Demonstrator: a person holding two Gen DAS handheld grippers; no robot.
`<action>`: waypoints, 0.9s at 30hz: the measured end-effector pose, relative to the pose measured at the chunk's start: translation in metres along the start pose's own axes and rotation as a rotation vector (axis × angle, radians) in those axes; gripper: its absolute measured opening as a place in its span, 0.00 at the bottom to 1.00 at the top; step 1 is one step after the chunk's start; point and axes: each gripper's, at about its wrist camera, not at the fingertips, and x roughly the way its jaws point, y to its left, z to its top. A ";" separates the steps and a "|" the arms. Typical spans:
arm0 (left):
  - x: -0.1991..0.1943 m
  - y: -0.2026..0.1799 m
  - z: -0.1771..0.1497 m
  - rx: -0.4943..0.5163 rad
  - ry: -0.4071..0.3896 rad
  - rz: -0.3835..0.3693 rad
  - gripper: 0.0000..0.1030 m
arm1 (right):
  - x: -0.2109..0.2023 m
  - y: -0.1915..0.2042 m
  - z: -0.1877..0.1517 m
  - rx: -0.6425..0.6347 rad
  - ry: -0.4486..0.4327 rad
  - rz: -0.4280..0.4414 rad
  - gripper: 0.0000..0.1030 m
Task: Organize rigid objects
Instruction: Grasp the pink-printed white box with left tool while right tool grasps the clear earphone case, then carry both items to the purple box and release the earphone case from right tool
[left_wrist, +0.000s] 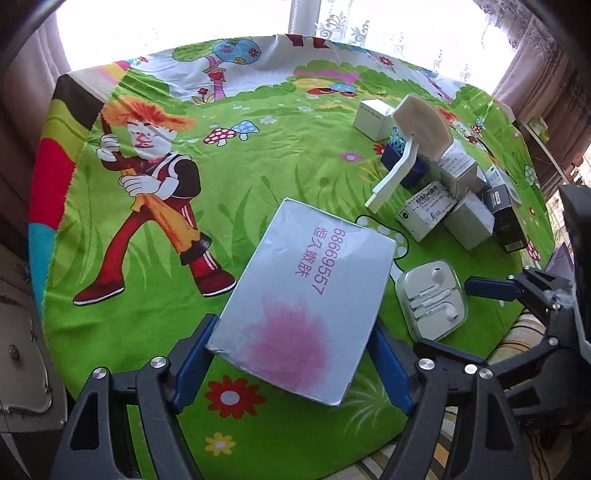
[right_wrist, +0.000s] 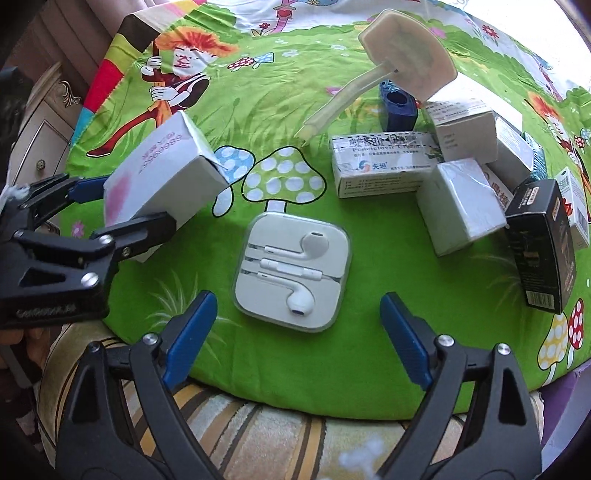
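Observation:
My left gripper is shut on a large white box with a pink blotch and pink print, held tilted just above the cartoon cloth; it also shows in the right wrist view, gripped at its near end. My right gripper is open and empty, its blue pads either side of the near edge of a clear earphone case, which lies flat on the cloth. That earphone case also shows in the left wrist view, right of the box.
A cluster of small boxes stands at the right: a medicine carton, a white cube, a black box. A white paddle-shaped object leans on a blue holder. The table's front edge is close below the grippers.

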 end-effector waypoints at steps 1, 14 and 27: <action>-0.006 0.001 -0.003 -0.019 -0.013 0.006 0.77 | 0.003 0.001 0.002 -0.003 0.001 -0.004 0.89; -0.045 0.009 -0.025 -0.170 -0.127 -0.015 0.77 | -0.017 -0.014 -0.013 0.009 -0.066 0.112 0.66; -0.049 0.001 -0.040 -0.190 -0.127 -0.040 0.77 | -0.069 -0.025 -0.036 -0.044 -0.211 0.098 0.65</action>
